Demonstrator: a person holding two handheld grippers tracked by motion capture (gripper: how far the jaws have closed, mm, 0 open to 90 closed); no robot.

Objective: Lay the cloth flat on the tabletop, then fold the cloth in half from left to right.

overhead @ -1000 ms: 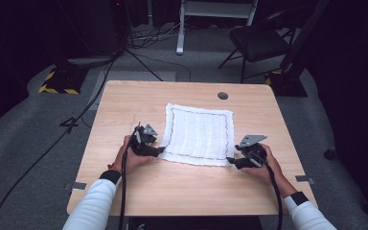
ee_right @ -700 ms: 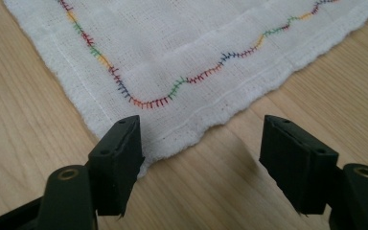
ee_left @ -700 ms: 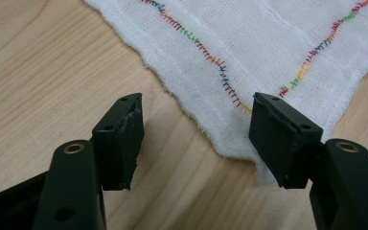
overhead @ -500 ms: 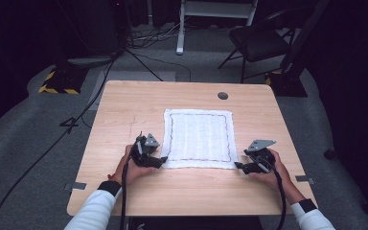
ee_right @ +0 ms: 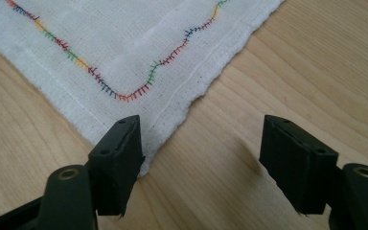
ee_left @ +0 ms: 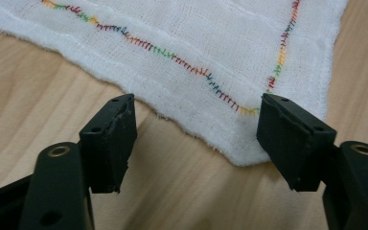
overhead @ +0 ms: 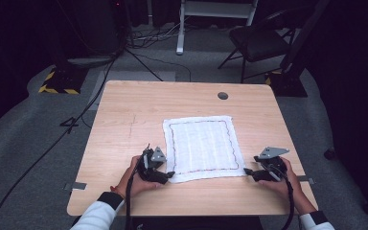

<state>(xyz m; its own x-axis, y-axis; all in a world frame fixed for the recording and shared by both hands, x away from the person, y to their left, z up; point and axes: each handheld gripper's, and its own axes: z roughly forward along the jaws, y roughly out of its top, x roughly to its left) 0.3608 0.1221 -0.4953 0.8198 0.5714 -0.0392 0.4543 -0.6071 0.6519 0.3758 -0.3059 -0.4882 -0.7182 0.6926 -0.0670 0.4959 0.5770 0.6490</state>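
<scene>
A white cloth (overhead: pixel 201 143) with a wavy multicoloured stitched border lies flat on the wooden table (overhead: pixel 124 110). My left gripper (overhead: pixel 170 175) sits at the cloth's near left corner. In the left gripper view the cloth (ee_left: pixel 196 43) has its corner between the jaws of the left gripper (ee_left: pixel 196 139), close to the right one; the jaws have just been opening and do not press on it. My right gripper (overhead: pixel 246 171) is at the near right corner. It (ee_right: pixel 201 153) is open, with the cloth (ee_right: pixel 115 43) ending by its left jaw.
A round cable hole (overhead: pixel 223 95) sits near the table's far edge. On the dark floor beyond stand a folding chair (overhead: pixel 263 40) and a white stand (overhead: pixel 215 9), with cables and a yellow-black striped marking (overhead: pixel 56 88) to the left.
Both hands have moved toward the near edge of the table, and the cloth has come with them. It now lies flatter and squarer, with the grippers at its near corners.
</scene>
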